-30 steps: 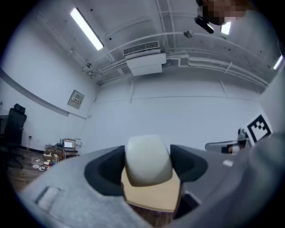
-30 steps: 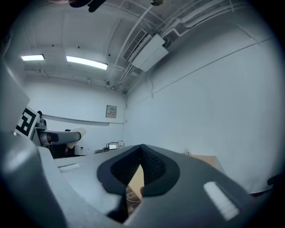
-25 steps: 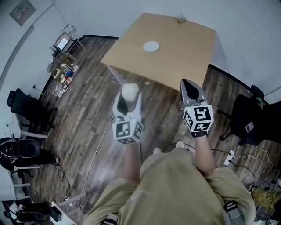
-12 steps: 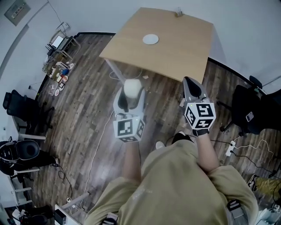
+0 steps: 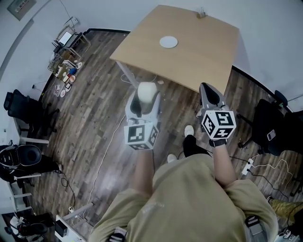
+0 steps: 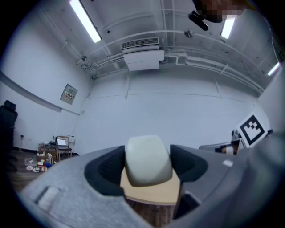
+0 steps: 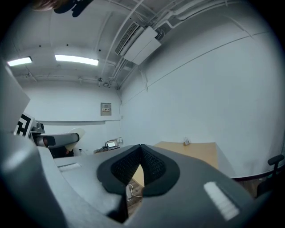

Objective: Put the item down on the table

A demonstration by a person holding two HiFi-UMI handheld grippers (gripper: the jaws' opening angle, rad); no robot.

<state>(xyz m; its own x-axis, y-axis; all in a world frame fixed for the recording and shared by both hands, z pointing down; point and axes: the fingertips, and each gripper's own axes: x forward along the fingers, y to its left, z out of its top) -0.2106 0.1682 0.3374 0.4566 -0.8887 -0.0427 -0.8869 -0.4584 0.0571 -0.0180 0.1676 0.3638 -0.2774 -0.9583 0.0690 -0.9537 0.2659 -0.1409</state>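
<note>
1. Since 0.5 s ago the person has stepped fwd. The left hand-held gripper (image 5: 146, 97) and right hand-held gripper (image 5: 206, 90) are now nearer the table's (image 5: 199, 52) near edge, and a shoe (image 5: 189, 130) has come up on the floor (image 5: 94, 108) short of that edge.
2. Left hand-held gripper: jaws closed on the item (image 5: 147, 89), a cream, rounded lump. The dark pads (image 6: 107, 167) grip it on both sides, w/ its top sticking out past them.
3. The item is in the air, not on the table. In head view it sits just short of the table's near edge, toward the near-left corner, over the wood floor.
4. Right hand-held gripper: jaws pressed together, nothing btwn them. It is held just short of the table's near edge on the right side, apart from the left one.
5. On the table: a white round disc (image 5: 168, 42) approx mid-top, and a small obj (image 5: 201, 13) at the far edge, too small to tell what.
6. Left of the table: a cart (image 5: 66, 66) w/ clutter by the wall.
7. Right of the table: a black chair (image 5: 270, 127).
</note>
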